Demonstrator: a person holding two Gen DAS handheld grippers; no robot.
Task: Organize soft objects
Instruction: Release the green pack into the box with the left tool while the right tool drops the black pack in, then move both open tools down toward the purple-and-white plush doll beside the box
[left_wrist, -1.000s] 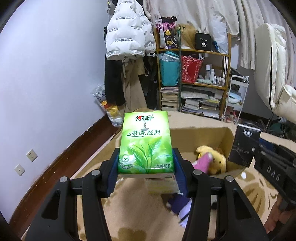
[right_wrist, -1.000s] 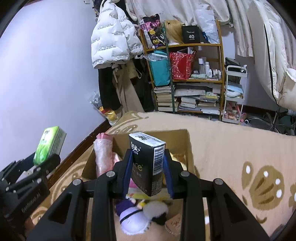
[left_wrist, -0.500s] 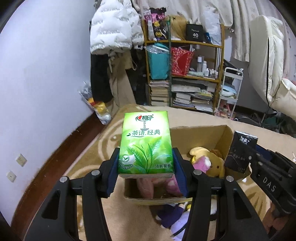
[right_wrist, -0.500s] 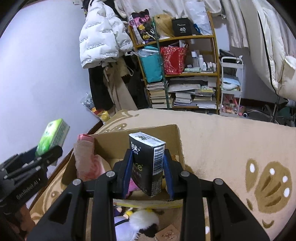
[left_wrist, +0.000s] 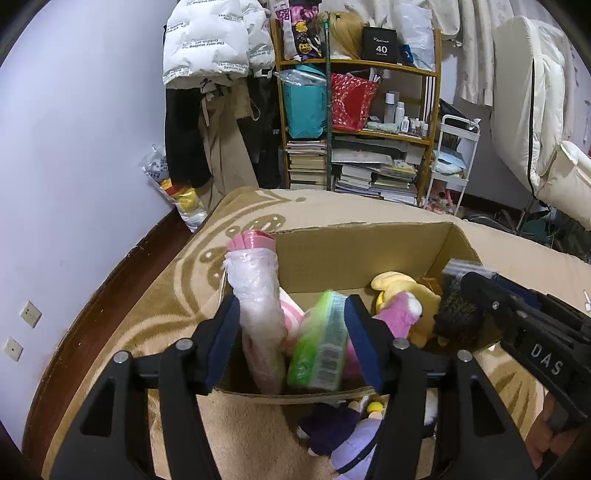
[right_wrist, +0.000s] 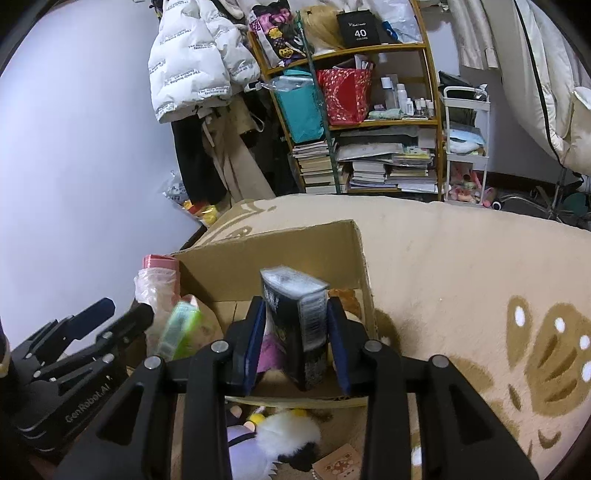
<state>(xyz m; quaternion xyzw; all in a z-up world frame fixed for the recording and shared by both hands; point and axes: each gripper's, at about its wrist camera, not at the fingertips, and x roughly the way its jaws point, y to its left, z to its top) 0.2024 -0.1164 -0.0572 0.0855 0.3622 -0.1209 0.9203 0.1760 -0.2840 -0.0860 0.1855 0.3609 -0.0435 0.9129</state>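
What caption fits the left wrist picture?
Open left gripper over a brown cardboard box, blurred green tissue pack between its jaws.

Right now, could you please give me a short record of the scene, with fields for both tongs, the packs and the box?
cardboard box: open, on the rug, holds plush toys
left tongs: open, over the box's near edge
green tissue pack: blurred, tilted, between the left tongs' pads
right tongs: around the black tissue pack; grip unclear
black tissue pack: roughly upright, blurred
purple plush: on the rug, outside the box
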